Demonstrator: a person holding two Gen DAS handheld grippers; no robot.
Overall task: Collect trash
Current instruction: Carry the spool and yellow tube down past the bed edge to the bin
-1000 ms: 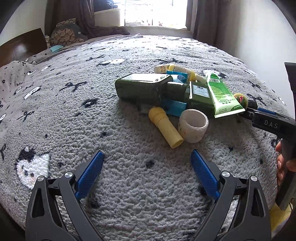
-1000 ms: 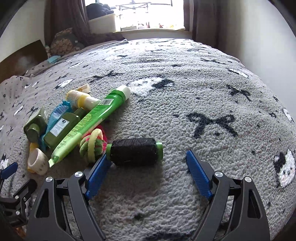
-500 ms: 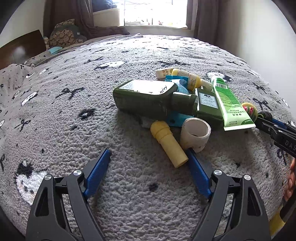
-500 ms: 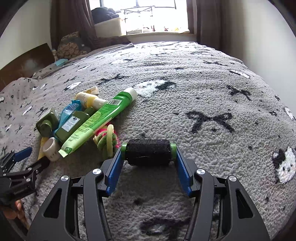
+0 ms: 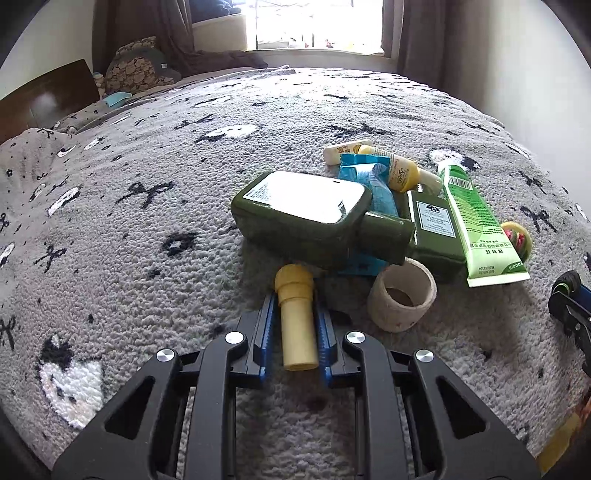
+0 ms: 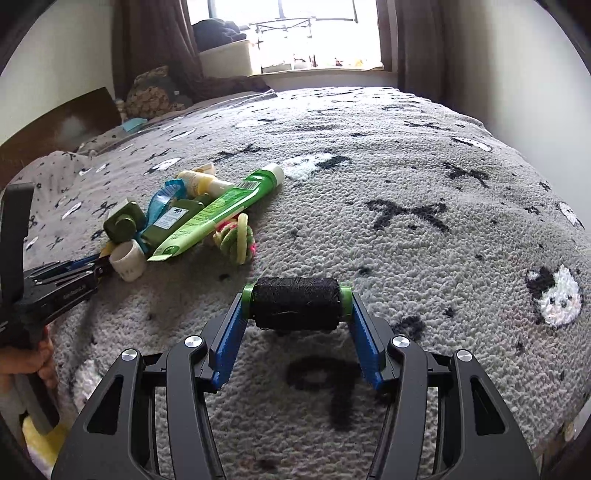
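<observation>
My left gripper point(image 5: 294, 308) is shut on a yellow tube point(image 5: 296, 317) that lies on the grey bedspread point(image 5: 147, 229). Just beyond it is a pile: a white tape roll point(image 5: 402, 300), a big dark green bottle point(image 5: 310, 214), a smaller green bottle point(image 5: 436, 225), a light green tube point(image 5: 476, 229), a blue wrapper point(image 5: 373, 181) and a yellow-capped bottle point(image 5: 399, 171). My right gripper point(image 6: 296, 308) is shut on a black thread spool point(image 6: 296, 308) with green ends, held just above the bedspread. The pile also shows in the right wrist view point(image 6: 192, 218), with a coloured rope ball point(image 6: 236, 240).
The bedspread point(image 6: 424, 192) stretches wide to the right of the pile. A pillow point(image 5: 136, 70) and headboard point(image 5: 48, 92) are at the far left. A window point(image 5: 317, 22) and curtains are behind the bed. A wall point(image 5: 535, 74) runs along the right.
My left gripper moved forward and shut on the yellow tube. My right gripper shut on the black spool and lifted it slightly.
</observation>
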